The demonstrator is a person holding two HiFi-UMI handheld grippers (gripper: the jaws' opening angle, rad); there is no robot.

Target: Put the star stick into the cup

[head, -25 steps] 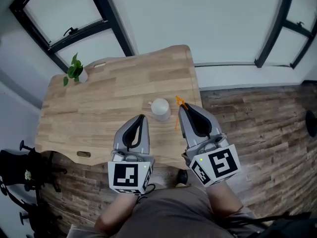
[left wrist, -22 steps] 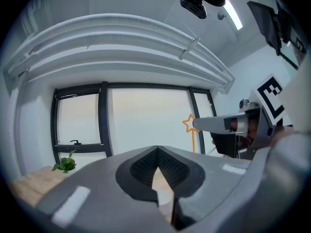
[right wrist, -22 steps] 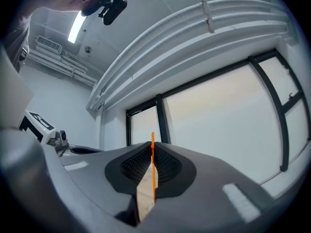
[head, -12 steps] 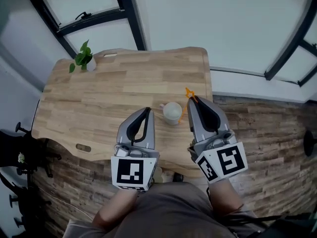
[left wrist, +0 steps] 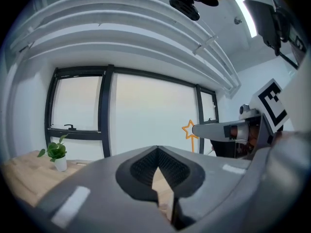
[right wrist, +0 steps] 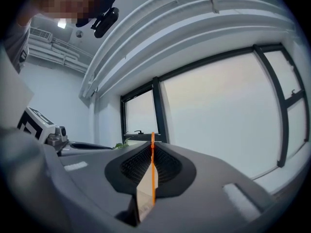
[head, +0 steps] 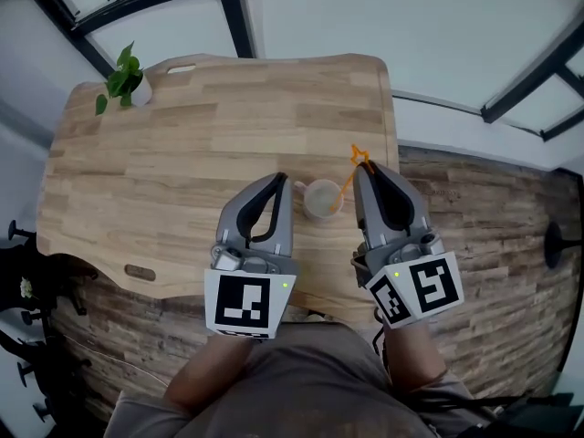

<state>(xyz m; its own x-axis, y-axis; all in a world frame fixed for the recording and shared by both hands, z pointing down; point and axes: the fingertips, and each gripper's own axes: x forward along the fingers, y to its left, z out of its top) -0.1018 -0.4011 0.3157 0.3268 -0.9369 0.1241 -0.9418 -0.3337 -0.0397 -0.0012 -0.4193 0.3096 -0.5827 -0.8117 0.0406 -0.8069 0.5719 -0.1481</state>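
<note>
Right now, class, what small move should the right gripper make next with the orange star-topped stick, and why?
Probably ease the right gripper slightly left and down over the small white cup. Its jaws are shut on the orange star-topped stick, whose lower end sits by the cup's right rim, not clearly inside.

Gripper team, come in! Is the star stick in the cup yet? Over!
Right gripper shut on star stick, lower end by cup rim. Left gripper shut, empty. Path clear.
</note>
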